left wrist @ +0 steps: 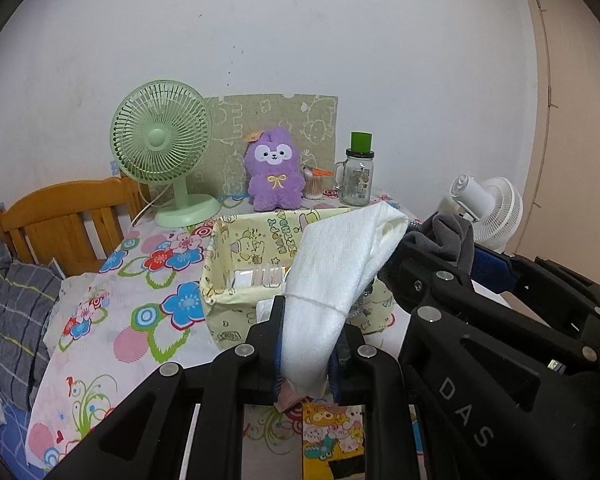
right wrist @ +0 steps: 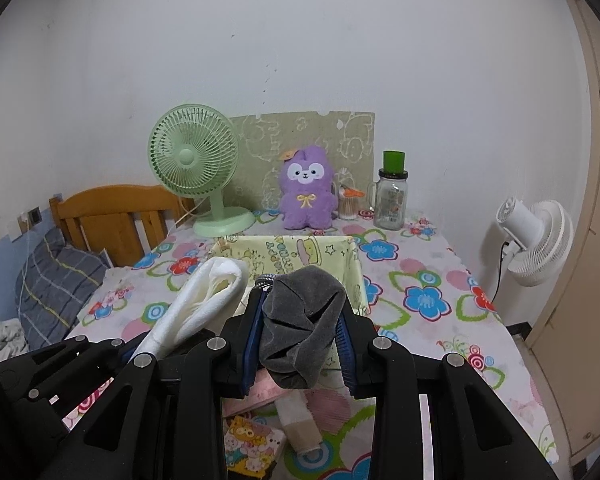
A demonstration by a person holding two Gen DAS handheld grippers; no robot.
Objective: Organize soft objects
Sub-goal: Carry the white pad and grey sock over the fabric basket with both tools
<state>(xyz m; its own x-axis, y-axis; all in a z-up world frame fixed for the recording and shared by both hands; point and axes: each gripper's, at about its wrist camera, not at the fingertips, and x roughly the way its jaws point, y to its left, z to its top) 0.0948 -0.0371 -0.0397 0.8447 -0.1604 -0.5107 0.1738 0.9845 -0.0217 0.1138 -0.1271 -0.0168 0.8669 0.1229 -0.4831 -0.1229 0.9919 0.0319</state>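
Floral tablecloth [right wrist: 428,276] bears yellow bin [right wrist: 352,256], interior mostly hidden by held cloths

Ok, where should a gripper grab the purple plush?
My guess: the head of the purple plush, coming from the front above the basket. It sits upright against the board, with a fan left and a cup and jar right.
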